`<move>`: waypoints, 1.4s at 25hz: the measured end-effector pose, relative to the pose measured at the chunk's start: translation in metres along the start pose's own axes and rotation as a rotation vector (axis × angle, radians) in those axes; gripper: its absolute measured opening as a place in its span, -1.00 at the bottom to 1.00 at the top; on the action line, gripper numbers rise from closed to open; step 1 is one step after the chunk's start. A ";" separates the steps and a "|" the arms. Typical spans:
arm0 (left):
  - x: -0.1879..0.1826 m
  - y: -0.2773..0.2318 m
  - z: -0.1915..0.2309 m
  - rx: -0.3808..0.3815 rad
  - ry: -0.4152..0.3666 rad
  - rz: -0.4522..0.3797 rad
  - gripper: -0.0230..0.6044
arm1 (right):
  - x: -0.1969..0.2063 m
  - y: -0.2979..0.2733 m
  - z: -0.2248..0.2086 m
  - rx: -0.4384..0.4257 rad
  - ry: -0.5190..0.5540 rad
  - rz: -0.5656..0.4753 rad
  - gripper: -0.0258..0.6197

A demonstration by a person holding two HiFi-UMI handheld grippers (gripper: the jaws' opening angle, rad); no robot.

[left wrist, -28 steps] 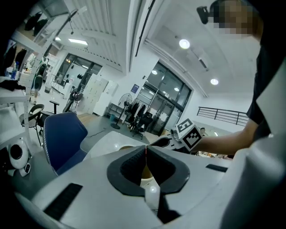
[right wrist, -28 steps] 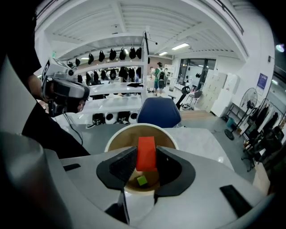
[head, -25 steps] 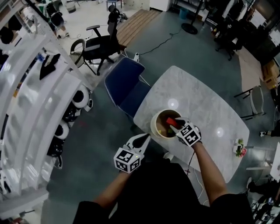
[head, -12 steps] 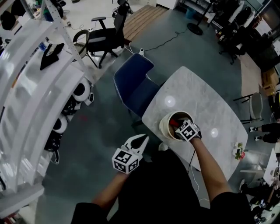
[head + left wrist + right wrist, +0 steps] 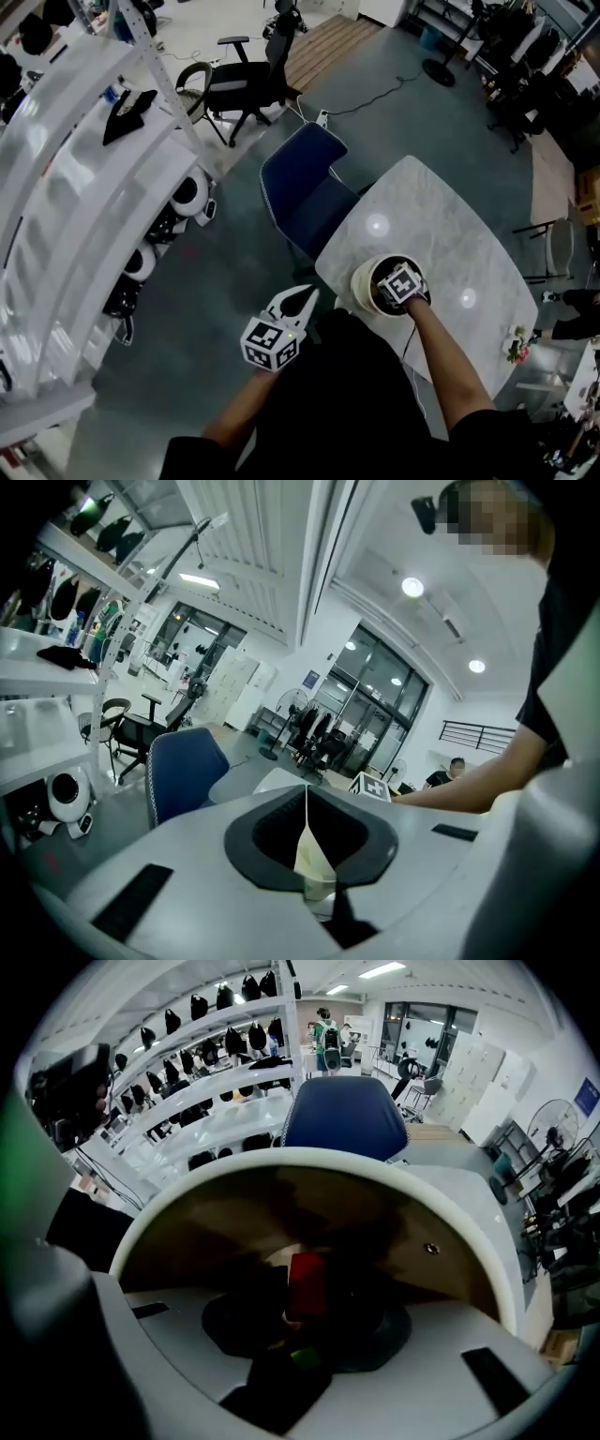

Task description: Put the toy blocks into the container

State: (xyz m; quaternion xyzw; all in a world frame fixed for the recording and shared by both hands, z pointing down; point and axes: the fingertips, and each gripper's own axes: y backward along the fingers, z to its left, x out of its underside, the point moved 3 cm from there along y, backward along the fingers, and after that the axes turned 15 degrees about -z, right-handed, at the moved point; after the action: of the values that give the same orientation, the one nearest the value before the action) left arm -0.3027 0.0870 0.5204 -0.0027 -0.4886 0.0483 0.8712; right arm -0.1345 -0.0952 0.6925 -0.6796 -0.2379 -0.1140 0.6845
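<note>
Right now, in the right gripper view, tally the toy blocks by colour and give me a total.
red block: 1
green block: 1
Total: 2 blocks in sight. The dark inside of the container may hide more.

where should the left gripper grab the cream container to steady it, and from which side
Its rim wall on the side nearest the left gripper, from above, one jaw inside, one outside. The container stands upright and open-topped and looks too wide to span; the right gripper, holding the red block, occupies the rest of the mouth. That gripper is shut, so open it first.
</note>
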 end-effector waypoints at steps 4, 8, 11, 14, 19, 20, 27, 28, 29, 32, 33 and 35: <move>-0.005 -0.005 0.006 -0.022 -0.020 -0.005 -0.90 | 0.001 -0.011 0.000 -0.017 0.000 -0.007 -0.54; -0.009 -0.011 0.011 -0.035 -0.025 -0.007 -0.90 | 0.000 -0.011 -0.002 -0.001 -0.040 -0.024 -0.49; -0.008 -0.013 0.013 -0.029 -0.026 0.005 -0.90 | -0.008 -0.004 0.000 -0.008 -0.082 -0.062 -0.47; -0.005 -0.016 0.013 -0.012 -0.028 0.021 -0.90 | -0.016 0.007 0.002 -0.015 -0.122 -0.120 -0.47; 0.002 -0.019 0.006 0.018 -0.032 0.037 -0.90 | -0.014 0.029 0.005 0.012 -0.176 -0.175 -0.50; 0.003 -0.019 0.004 0.024 -0.032 0.038 -0.91 | -0.016 0.034 0.006 0.018 -0.179 -0.194 -0.51; 0.004 -0.014 -0.005 0.072 -0.035 0.041 -0.90 | -0.021 0.060 0.016 0.039 -0.249 -0.311 -0.58; 0.003 -0.013 -0.008 0.079 -0.035 0.039 -0.91 | -0.020 0.065 0.019 0.040 -0.262 -0.332 -0.61; 0.003 -0.013 -0.011 0.087 -0.036 0.038 -0.90 | -0.020 0.072 0.021 0.045 -0.275 -0.355 -0.65; 0.009 -0.016 -0.018 0.117 -0.038 0.047 -0.91 | -0.017 0.100 0.023 0.093 -0.313 -0.421 -0.74; 0.012 -0.016 -0.019 0.125 -0.038 0.055 -0.90 | -0.017 0.109 0.024 0.112 -0.323 -0.444 -0.76; 0.014 -0.015 -0.020 0.137 -0.046 0.069 -0.91 | -0.018 0.124 0.029 0.137 -0.342 -0.491 -0.81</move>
State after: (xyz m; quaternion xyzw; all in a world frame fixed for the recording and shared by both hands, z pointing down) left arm -0.2777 0.0745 0.5228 0.0412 -0.5035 0.1118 0.8557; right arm -0.0951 -0.0633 0.5739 -0.5634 -0.5140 -0.1436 0.6307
